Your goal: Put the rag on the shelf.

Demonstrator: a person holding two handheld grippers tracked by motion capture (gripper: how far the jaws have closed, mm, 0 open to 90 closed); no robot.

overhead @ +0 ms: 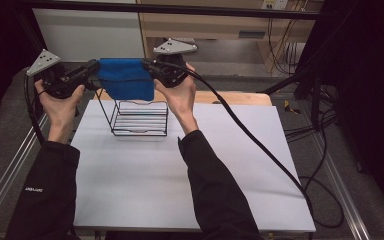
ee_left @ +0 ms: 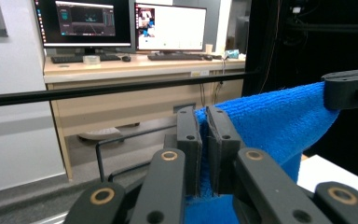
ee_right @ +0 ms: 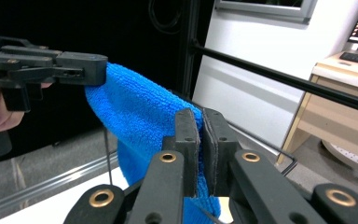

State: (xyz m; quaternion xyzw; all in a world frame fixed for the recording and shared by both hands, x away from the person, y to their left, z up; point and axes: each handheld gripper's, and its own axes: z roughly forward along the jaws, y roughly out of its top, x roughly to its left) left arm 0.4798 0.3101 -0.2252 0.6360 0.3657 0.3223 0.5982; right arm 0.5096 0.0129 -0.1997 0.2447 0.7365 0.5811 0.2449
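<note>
One wire rack [overhead: 140,119], black and open-topped, stands on the white surface [overhead: 190,175] toward its 11 o'clock corner. Pale bars or slats show through its wires at the bottom; whether anything lies inside it is hard to tell from the high view, though it looks bare.

One blue cloth [overhead: 126,78] hangs stretched in the air above the rack, held at its two upper corners. Its lower edge hangs down over the rack's top rim as seen from above; whether they touch cannot be told.

There are two grippers. The left gripper [overhead: 91,69] is at the cloth's 9 o'clock edge, and in the left gripper view its jaws are closed together on a fold of the cloth [ee_left: 279,123], blue pile squeezed between the pads. The right gripper [overhead: 150,67] is at the cloth's 3 o'clock edge; in the right gripper view its jaws are likewise pressed together on the cloth [ee_right: 140,116], with the cloth spreading off toward 10 o'clock, where the other gripper [ee_right: 81,67] pinches the far corner.

Two hands hold the grippers, the left hand [overhead: 60,102] and the right hand [overhead: 180,95], both in black sleeves. One cable [overhead: 260,147] trails from the right gripper across the surface toward 5 o'clock.

In the left gripper view, two monitors [ee_left: 170,25] stand on a desk [ee_left: 140,63] at 12 o'clock.
</note>
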